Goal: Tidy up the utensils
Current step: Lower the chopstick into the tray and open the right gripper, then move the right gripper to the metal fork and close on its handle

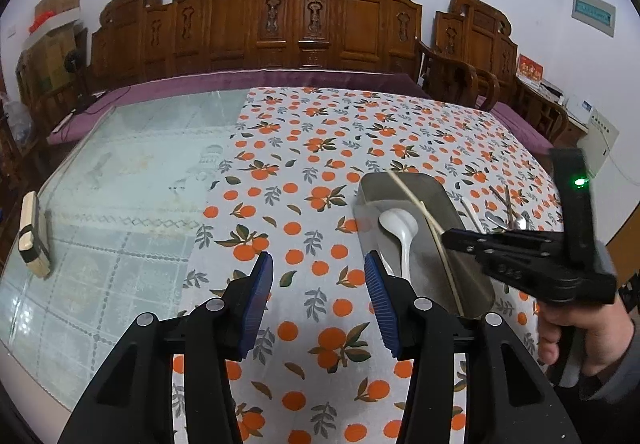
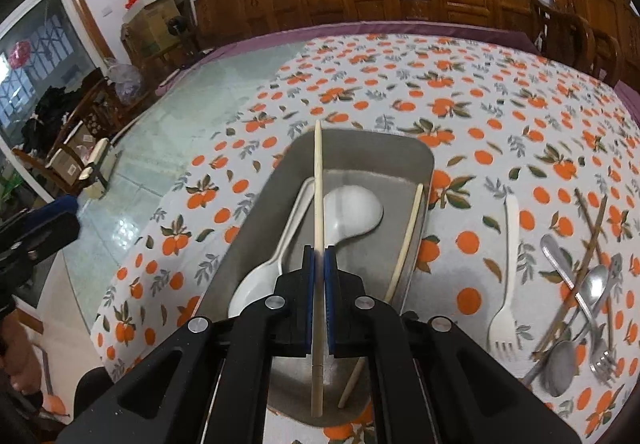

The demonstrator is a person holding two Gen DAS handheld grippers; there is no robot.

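My right gripper (image 2: 319, 258) is shut on a pale chopstick (image 2: 318, 171) and holds it lengthwise over the metal tray (image 2: 400, 147). In the tray lie two white spoons (image 2: 352, 207) (image 2: 256, 284) and a second pale chopstick (image 2: 408, 236). In the left wrist view, my left gripper (image 1: 318, 258) stands open over the orange-print cloth, just left of the tray (image 1: 392, 187), with nothing between its fingers. The right gripper (image 1: 450, 238) with its chopstick (image 1: 420, 207) reaches in there from the right.
A white fork (image 2: 508, 276) lies on the cloth right of the tray. Further right is a heap of metal spoons, forks and brown chopsticks (image 2: 580, 304). A wooden block (image 1: 34, 236) sits at the glass tabletop's left edge. A carved wooden bench (image 1: 260, 27) stands behind the table.
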